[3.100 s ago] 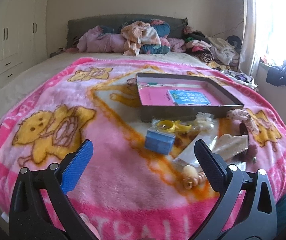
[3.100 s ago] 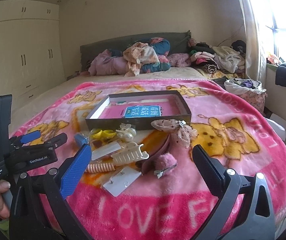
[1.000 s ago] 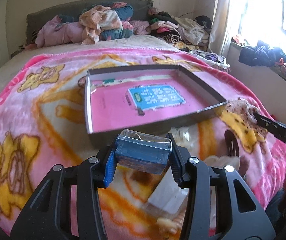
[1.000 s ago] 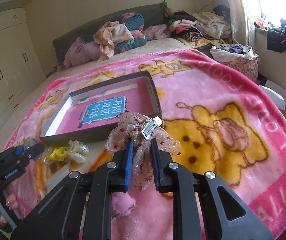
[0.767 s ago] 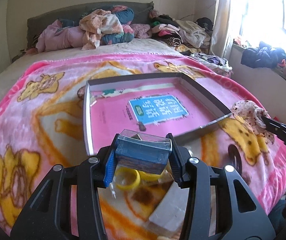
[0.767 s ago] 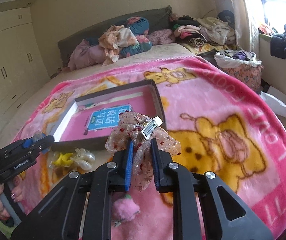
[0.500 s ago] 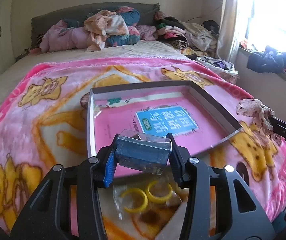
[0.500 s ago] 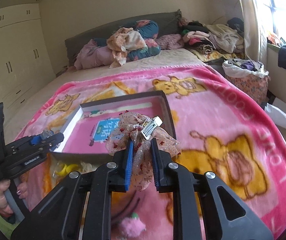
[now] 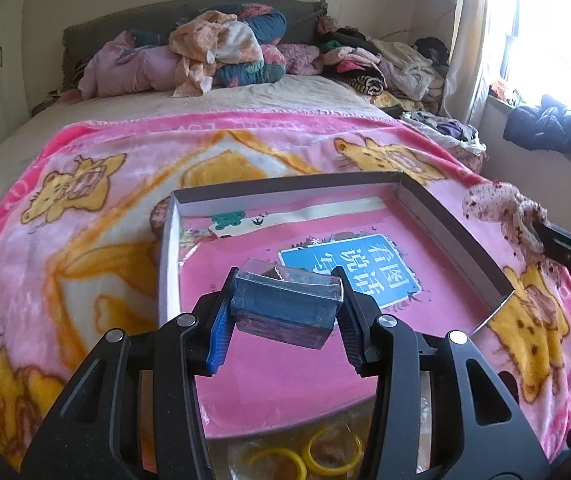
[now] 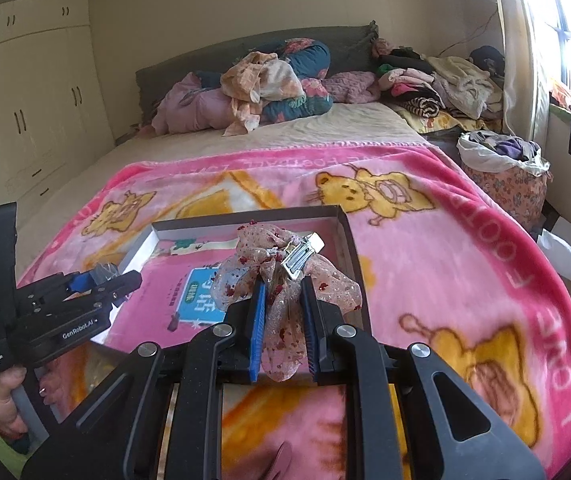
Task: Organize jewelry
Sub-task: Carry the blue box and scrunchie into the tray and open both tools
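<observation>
My left gripper (image 9: 283, 312) is shut on a small blue box with a clear lid (image 9: 287, 306) and holds it above the near part of the shallow grey tray (image 9: 167, 248), whose floor is pink with a blue label. My right gripper (image 10: 283, 320) is shut on a sheer pink bow hair clip (image 10: 285, 276) with red dots and a metal clasp, held over the tray's (image 10: 345, 236) near right side. The left gripper (image 10: 97, 284) shows in the right wrist view, and the bow (image 9: 501, 208) shows at the right of the left wrist view.
Two yellow rings in a clear bag (image 9: 305, 456) lie on the pink cartoon blanket (image 9: 65, 208) in front of the tray. Piled clothes (image 10: 269, 84) lie at the bed's head. A floral bag (image 10: 505, 168) stands right of the bed. Wardrobes (image 10: 25, 112) line the left wall.
Both grippers closed on their items and lifted them from the blanket. They then moved forward, so the box and the bow now hang over the tray.
</observation>
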`<state>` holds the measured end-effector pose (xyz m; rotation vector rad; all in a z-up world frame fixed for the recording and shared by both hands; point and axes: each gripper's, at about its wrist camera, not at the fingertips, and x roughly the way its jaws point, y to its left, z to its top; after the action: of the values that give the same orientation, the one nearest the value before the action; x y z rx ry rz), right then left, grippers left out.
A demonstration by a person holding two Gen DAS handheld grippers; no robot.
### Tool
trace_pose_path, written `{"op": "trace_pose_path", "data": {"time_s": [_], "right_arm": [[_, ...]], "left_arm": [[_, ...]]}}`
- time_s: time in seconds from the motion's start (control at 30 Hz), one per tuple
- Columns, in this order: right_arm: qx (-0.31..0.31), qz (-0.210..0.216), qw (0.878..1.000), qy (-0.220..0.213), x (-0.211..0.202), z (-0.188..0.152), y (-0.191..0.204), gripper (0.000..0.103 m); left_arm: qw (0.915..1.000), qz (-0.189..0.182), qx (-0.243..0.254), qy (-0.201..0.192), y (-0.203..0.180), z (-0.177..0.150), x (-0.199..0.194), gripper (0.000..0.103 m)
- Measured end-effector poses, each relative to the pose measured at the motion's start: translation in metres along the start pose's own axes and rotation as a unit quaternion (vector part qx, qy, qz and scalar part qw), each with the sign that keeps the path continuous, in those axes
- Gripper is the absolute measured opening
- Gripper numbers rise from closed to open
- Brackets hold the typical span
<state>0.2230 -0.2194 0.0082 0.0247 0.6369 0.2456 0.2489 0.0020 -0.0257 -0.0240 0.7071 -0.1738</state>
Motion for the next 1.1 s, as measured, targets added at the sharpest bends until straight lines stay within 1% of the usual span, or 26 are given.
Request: {"op": "trace_pose_path", "data": {"time_s": [0.2, 0.37, 0.6, 0.77, 0.87, 0.93, 0.97, 1.03, 1.1], "right_arm": [[-0.017, -0.008, 1.000, 0.008, 0.022, 0.005, -0.006, 0.017], [-0.018, -0.010, 0.999, 0.029, 0.042, 0.001, -0.009, 0.018], [-0.016, -0.008, 0.998, 0.053, 0.062, -0.011, -0.009, 0.021], [-0.007, -0.006, 0.998, 0.063, 0.070, -0.020, -0.011, 0.025], [-0.005, -0.005, 0.998, 0.063, 0.069, -0.024, -0.011, 0.031], [-0.001, -0.002, 0.998, 0.062, 0.067, -0.027, -0.011, 0.037], [-0.001, -0.002, 0.998, 0.062, 0.066, -0.028, -0.011, 0.037], [0.000, 0.001, 0.998, 0.056, 0.061, -0.029, -0.010, 0.047], [0.001, 0.002, 0.999, 0.049, 0.055, -0.030, -0.010, 0.051]], "left_arm": [[0.9998, 0.001, 0.004, 0.017, -0.003, -0.004, 0.019, 0.037], [0.9996, 0.002, 0.006, 0.027, -0.003, -0.008, 0.029, 0.037], [0.9994, 0.003, 0.006, 0.035, -0.003, -0.011, 0.037, 0.037], [0.9993, 0.004, 0.007, 0.036, -0.004, -0.014, 0.039, 0.037], [0.9993, 0.005, 0.006, 0.037, -0.003, -0.016, 0.039, 0.037], [0.9993, 0.005, 0.006, 0.035, -0.003, -0.016, 0.039, 0.039], [0.9994, 0.005, 0.006, 0.033, -0.003, -0.016, 0.038, 0.040], [0.9995, 0.007, 0.008, 0.029, -0.003, -0.017, 0.035, 0.044], [0.9997, 0.007, 0.008, 0.024, -0.003, -0.017, 0.032, 0.046]]}}
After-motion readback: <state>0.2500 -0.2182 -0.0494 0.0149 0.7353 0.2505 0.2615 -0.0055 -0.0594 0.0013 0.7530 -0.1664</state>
